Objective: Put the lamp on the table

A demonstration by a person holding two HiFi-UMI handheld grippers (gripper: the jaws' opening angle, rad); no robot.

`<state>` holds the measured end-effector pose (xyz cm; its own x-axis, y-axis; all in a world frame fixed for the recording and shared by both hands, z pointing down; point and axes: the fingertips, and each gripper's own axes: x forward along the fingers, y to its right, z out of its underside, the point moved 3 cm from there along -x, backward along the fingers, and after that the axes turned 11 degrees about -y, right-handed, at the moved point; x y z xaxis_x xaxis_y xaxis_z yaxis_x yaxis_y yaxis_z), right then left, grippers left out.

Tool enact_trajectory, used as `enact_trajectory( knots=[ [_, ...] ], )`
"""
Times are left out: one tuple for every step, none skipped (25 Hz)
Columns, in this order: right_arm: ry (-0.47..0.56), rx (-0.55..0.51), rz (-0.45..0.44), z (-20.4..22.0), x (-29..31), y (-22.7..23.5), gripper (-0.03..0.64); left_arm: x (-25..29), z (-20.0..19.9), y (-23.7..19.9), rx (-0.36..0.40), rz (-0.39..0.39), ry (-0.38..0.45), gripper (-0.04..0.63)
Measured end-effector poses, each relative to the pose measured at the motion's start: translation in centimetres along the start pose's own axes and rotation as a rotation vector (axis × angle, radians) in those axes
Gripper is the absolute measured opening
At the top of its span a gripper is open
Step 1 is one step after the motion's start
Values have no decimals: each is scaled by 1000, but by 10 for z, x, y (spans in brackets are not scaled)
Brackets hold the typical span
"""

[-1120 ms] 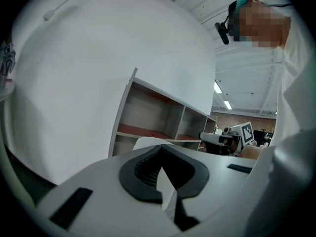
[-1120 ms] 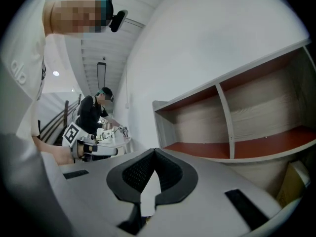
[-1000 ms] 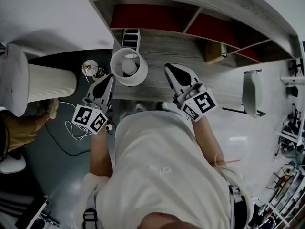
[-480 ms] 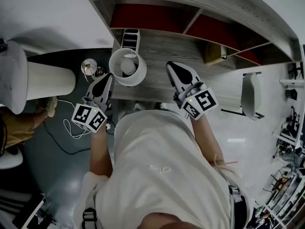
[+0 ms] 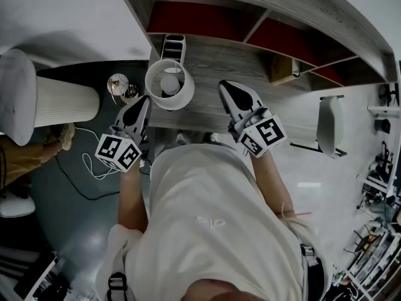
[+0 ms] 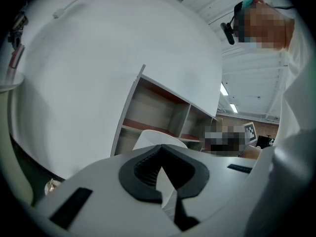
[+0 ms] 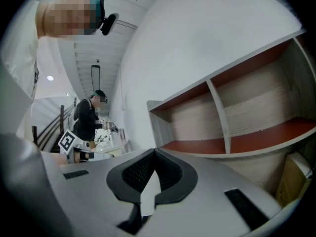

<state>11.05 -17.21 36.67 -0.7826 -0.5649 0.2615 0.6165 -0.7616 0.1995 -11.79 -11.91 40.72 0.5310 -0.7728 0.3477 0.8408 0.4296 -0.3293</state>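
Note:
The lamp point(image 5: 169, 85), with a white drum shade and its bulb showing from above, stands on the grey wooden table point(image 5: 213, 61) near its front left corner. My left gripper point(image 5: 145, 100) is shut and empty, just left of the shade and apart from it. In the left gripper view the shade point(image 6: 148, 136) rises right behind the shut gripper point(image 6: 161, 149). My right gripper point(image 5: 223, 86) is also shut and empty, over the table to the right of the lamp. In the right gripper view the gripper point(image 7: 154, 152) faces the shelf unit point(image 7: 232, 127).
A black-and-white organiser point(image 5: 173, 45) stands behind the lamp, and a cardboard box point(image 5: 283, 69) sits at the back right. On the dark floor to the left are a white ribbed cylinder point(image 5: 62, 105), a small round object point(image 5: 118, 85) and a white cable point(image 5: 93, 168). A chair point(image 5: 331, 124) stands at the right.

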Motion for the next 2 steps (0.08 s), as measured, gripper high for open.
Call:
enact_trajectory(
  knots=[
    [-1,-2,0,0,0,-1,28,0,1,0,-1,1,-1,14],
    [-2,-4,1,0,0,-2,28,-1,2,-1,-3,2,-3,14]
  ],
)
